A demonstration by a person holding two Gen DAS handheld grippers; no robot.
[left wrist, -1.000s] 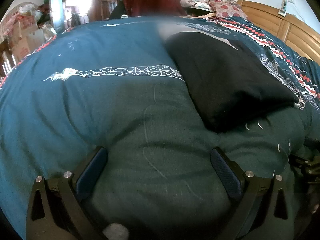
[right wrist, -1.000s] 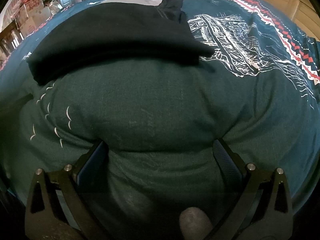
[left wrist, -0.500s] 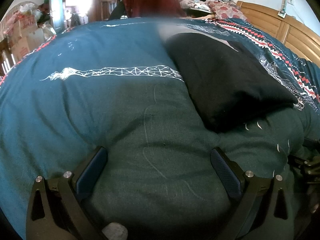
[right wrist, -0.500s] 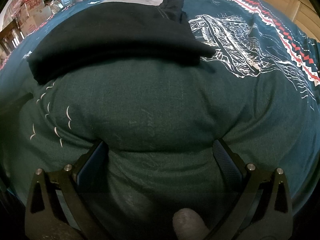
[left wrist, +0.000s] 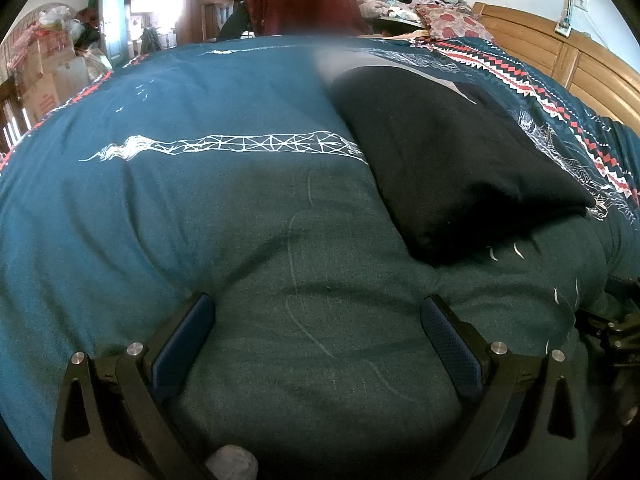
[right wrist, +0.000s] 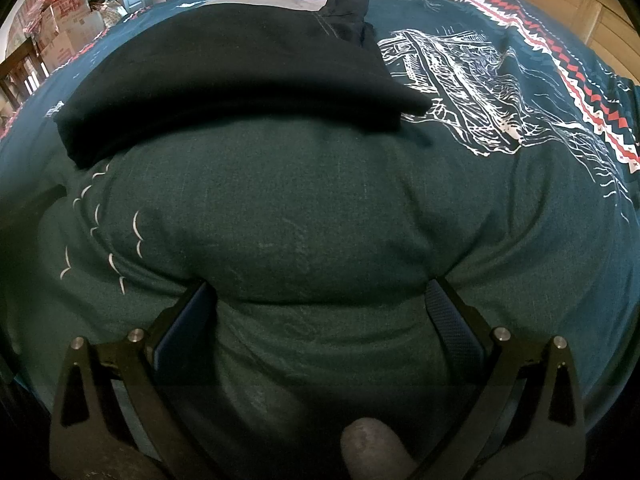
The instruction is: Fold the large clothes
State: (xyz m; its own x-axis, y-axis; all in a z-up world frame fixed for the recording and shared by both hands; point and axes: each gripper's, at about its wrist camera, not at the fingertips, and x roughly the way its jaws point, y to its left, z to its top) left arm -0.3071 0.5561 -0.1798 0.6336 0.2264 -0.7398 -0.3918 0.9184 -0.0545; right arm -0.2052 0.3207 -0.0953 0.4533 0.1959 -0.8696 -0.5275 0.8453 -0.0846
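A black garment lies folded into a flat rectangle on the teal patterned bedspread; the right wrist view shows the same black garment ahead and slightly left. My left gripper rests low on the bedspread with its jaws wide apart, the garment ahead to its right and not touched. My right gripper is open too, pressed against a bulge of the bedspread in front of the garment. Nothing is held in either one.
A wooden headboard runs along the right. Piled clothes and a dark red cloth sit beyond the bed's far edge. Cardboard boxes and a doorway are at the far left. A fingertip shows at the bottom.
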